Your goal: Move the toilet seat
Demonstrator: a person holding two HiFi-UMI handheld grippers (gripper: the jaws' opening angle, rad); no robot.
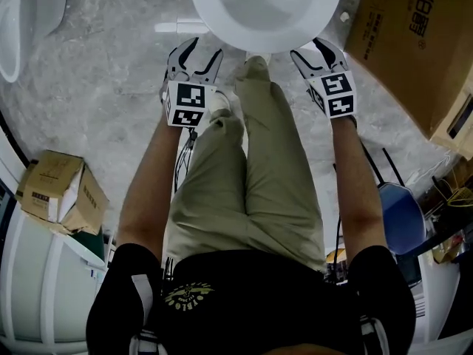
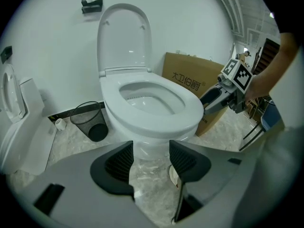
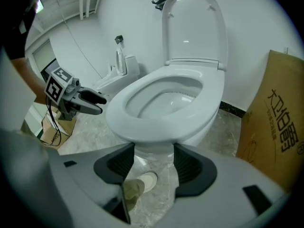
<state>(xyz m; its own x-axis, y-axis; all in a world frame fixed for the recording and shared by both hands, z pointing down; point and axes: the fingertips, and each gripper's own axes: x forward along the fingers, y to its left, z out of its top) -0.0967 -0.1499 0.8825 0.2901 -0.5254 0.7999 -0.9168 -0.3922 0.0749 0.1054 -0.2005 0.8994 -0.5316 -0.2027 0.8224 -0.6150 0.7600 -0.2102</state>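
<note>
White toilet seat [image 2: 190, 109] lies down, one lid [image 2: 124, 37] raised; we hold two grippers, left gripper [image 1: 201, 54] and right gripper [image 1: 314, 53], fingers [image 2: 116, 163] apart, empty.

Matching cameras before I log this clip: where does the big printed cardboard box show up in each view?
Head view: cardboard box in the top right corner, right of the toilet bowl.
Left gripper view: right of centre, behind the bowl's rim.
Right gripper view: at the far right edge, on the floor beside the bowl.
Shared landmark: the toilet bowl in front of the person; the box stands beside it in every view.
</note>
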